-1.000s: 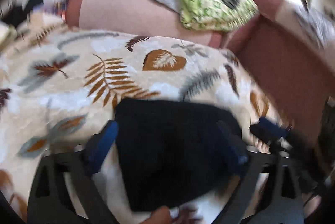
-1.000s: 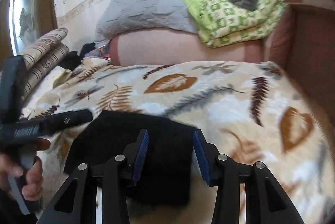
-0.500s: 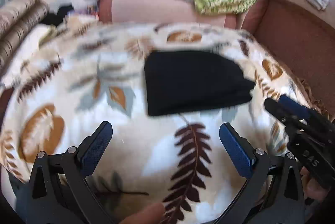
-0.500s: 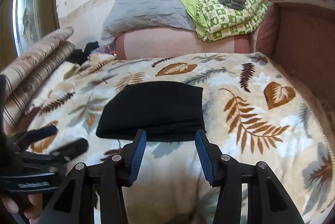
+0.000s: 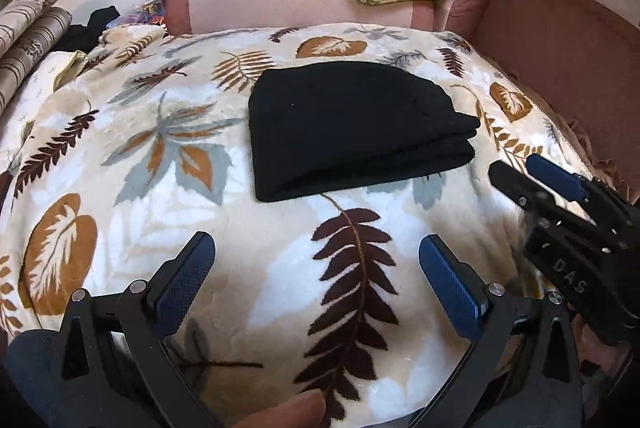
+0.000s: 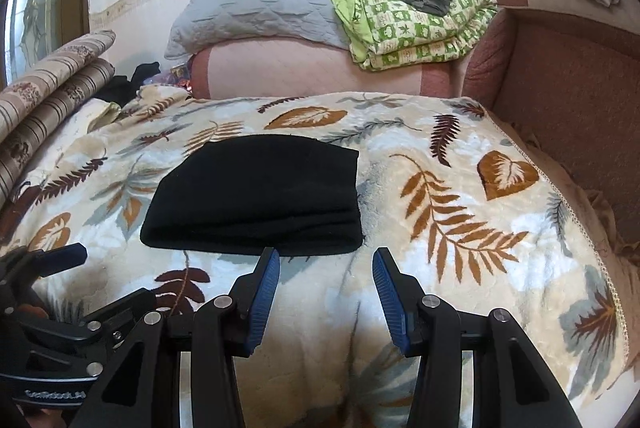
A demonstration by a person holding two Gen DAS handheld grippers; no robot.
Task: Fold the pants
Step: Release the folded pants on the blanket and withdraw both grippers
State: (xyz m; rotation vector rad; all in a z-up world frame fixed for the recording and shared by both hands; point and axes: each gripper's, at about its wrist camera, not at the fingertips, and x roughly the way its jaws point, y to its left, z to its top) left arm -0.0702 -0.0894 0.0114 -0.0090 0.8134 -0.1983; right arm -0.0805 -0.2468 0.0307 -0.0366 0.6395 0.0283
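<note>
The black pants (image 5: 352,128) lie folded into a compact stack on the leaf-print blanket (image 5: 140,156); they also show in the right wrist view (image 6: 260,196). My left gripper (image 5: 316,248) is open and empty, held back from the pants' near edge. My right gripper (image 6: 325,262) is open and empty, just short of the pants' near edge. The right gripper shows at the right of the left wrist view (image 5: 532,176), and the left gripper at the lower left of the right wrist view (image 6: 60,280).
A pink bolster (image 6: 312,68) with a grey quilt (image 6: 256,8) and a green checked blanket (image 6: 416,24) lies at the back. A brown sofa arm (image 6: 572,76) walls the right side. Striped rolled cushions (image 6: 52,84) sit at the left.
Both grippers have drawn back toward me from over the folded pants, which now lie free on the blanket. Both stay open.
</note>
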